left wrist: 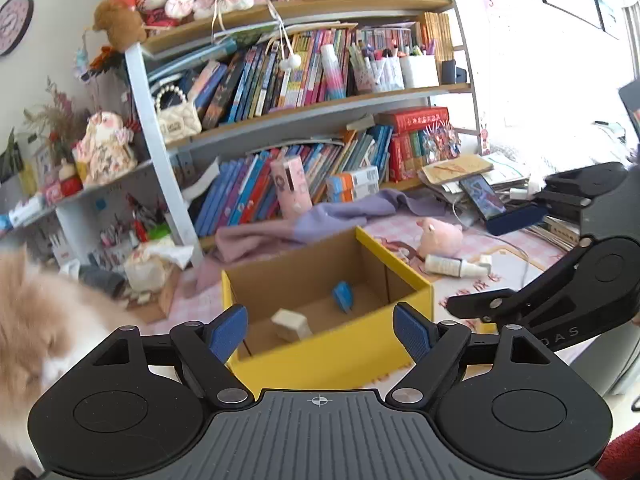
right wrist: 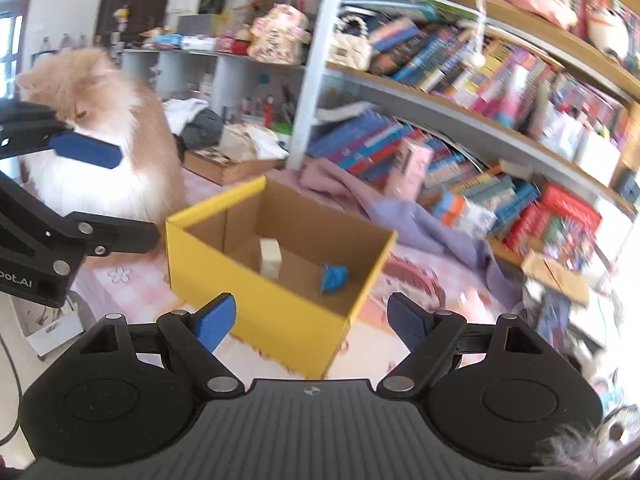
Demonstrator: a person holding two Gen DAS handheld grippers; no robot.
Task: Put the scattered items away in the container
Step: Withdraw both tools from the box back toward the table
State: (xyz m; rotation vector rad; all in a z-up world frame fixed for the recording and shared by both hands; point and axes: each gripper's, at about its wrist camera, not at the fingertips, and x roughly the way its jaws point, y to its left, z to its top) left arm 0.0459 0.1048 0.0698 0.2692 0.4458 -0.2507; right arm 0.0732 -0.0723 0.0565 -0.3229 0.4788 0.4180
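the right wrist view is smeared with blur over the bookshelf (right wrist: 460, 92), so titles there cannot be read; the cat (right wrist: 108, 152) is partly covered by the left tool (right wrist: 132, 196) at that frame's left edge, and in the left wrist view it is only a blurred, cut-off patch of fur.

the yellow box (left wrist: 320, 364) stands open-topped on the pink checked bench (left wrist: 460, 292). inside it lie a blue item (left wrist: 343, 297) and a pale block (left wrist: 290, 323), apart from each other; what exactly they are is hard to tell. just behind the box is a purple cloth (left wrist: 320, 220). to the right of the box, on the bench, lie a pink plush toy (left wrist: 440, 237) and a white bottle (left wrist: 456, 266) on its side, close together. bare bench shows in front of the box.

the left tool (left wrist: 320, 330) is spread wide and grips nothing, poised over the box's near wall. the right tool (right wrist: 312, 322) is likewise wide apart and empty, near the box's front corner.
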